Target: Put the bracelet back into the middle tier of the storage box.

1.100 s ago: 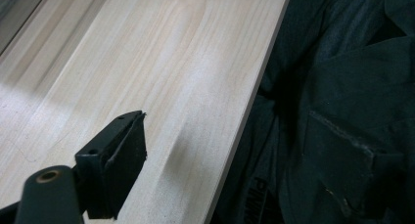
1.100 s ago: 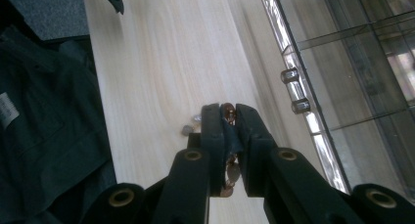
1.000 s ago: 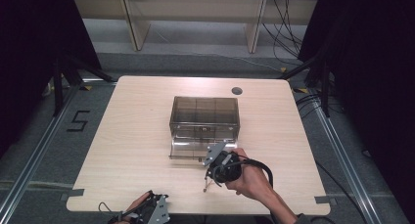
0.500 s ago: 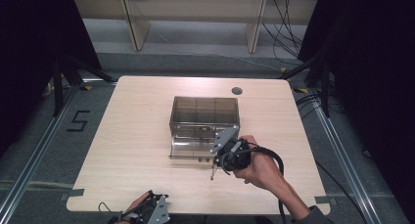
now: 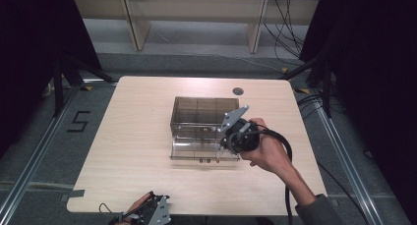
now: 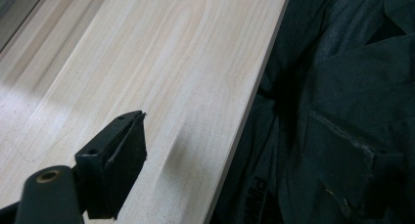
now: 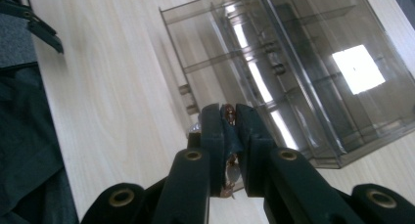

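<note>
The small copper-coloured part (image 7: 228, 117) is clamped between the black jaws of the right gripper (image 7: 228, 114), which are pressed together on it, with its lower end showing in the gap beneath; what kind of part it is cannot be made out. In the high view the right gripper (image 5: 227, 145) is held above the open front of the clear plastic organizer box (image 5: 196, 114), at the middle of the wooden table (image 5: 133, 136), with the forearm stretched diagonally from the near right corner and the wrist angled downward to the left. The left gripper (image 5: 155, 212) is kept low at the near edge of the table, and whether its jaws are apart cannot be told.
</note>
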`<state>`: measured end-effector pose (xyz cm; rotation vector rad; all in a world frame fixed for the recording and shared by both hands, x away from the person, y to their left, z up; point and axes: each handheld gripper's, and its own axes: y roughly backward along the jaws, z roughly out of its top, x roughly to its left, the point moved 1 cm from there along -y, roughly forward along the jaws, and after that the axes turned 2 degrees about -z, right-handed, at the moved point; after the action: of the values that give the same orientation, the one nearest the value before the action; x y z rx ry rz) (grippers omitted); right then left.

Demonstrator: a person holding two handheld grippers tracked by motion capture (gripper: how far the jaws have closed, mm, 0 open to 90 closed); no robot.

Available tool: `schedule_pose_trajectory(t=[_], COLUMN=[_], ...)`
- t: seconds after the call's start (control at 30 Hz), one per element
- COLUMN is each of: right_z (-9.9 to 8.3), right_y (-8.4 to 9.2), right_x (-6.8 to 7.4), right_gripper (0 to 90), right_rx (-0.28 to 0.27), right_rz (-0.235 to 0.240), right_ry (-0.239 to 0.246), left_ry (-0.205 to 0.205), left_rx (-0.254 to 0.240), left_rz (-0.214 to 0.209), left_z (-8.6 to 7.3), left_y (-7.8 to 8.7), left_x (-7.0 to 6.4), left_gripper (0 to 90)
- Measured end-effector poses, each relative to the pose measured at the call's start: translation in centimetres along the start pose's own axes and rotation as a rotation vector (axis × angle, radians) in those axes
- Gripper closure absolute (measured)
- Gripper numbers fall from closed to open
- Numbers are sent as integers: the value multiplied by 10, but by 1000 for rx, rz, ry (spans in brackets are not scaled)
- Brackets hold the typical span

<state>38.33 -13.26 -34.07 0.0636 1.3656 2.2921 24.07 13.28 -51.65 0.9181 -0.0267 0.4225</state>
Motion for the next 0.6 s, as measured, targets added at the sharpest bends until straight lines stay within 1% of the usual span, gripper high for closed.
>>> schedule_pose_trajectory(t=[0.03, 0.1, 0.13, 0.23, 0.27, 0.3, 0.33, 0.37, 0.43, 0.5, 0.53, 0.57, 0.6], right_z=[0, 0, 0, 0, 1, 1, 1, 2, 1, 0, -1, -2, -4], right_y=[-1, -2, -3, -7, -9, -11, -13, -16, -22, -32, -36, -41, -45], right_x=[-4, -8, -10, -17, -19, -21, -23, -25, -28, -29, -31, -31, -31], right_gripper=[834, 834, 834, 834, 834, 834, 834, 834, 834, 834, 834, 833, 834], right_rx=[2, 8, 13, 19, 21, 25, 25, 28, 33, 47, 56, 67, 76], right_rz=[-1, -19, -20, -25, -26, -28, -25, -24, -27, -17, -14, -11, -12], right_ry=[6, -4, -23, -36, -30, -39, -32, -34, -51, -57, -46, -66, -75], left_ry=[2, -2, -2, 1, 0, -1, -1, 0, 0, -1, -2, 4, 1], left_rx=[-2, -6, -4, -3, -4, -2, -2, -1, -5, -3, -2, -6, -4], left_rz=[0, -2, -2, -1, -1, -1, -1, -1, -2, -2, 1, 0, 1], left_z=[0, 0, 0, 0, 0, 0, 0, 0, 0, 0, 0, 0, 0], left_y=[0, 0, 0, 0, 0, 0, 0, 0, 0, 0, 0, 0, 1], left_x=[0, -1, -1, 0, 0, 0, 0, 0, -1, -1, 0, 0, 0], left_gripper=[160, 160, 160, 161, 161, 161, 160, 160, 161, 160, 160, 161, 161])
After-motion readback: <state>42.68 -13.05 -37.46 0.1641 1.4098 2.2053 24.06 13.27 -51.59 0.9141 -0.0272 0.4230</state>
